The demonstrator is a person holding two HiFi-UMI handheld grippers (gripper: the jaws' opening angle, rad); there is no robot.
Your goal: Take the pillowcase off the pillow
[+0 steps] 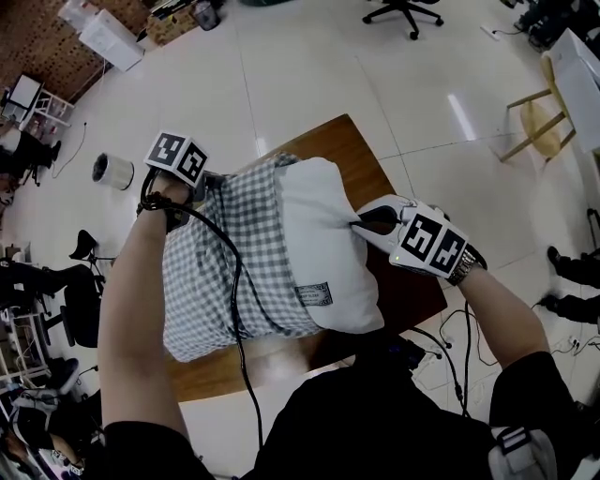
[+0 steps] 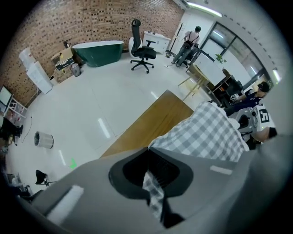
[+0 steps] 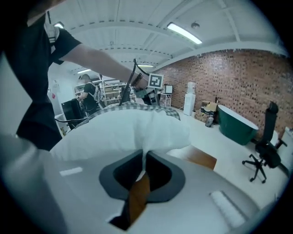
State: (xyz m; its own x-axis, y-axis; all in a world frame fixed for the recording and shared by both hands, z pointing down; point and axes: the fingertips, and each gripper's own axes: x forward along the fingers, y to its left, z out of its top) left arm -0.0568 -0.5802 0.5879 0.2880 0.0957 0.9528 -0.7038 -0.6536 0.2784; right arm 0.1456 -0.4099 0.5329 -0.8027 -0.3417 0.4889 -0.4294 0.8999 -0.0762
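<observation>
A white pillow lies on a brown table, its left part still inside a grey-and-white checked pillowcase. My left gripper is at the pillowcase's far left corner and is shut on a fold of the checked cloth. My right gripper is at the pillow's bare right side, shut on a pinch of the white pillow. A black cable runs from the left gripper across the pillowcase.
The table stands on a pale glossy floor. Around it are a wooden stool, a black office chair, a small white bin and a green tub. People stand at the far desks.
</observation>
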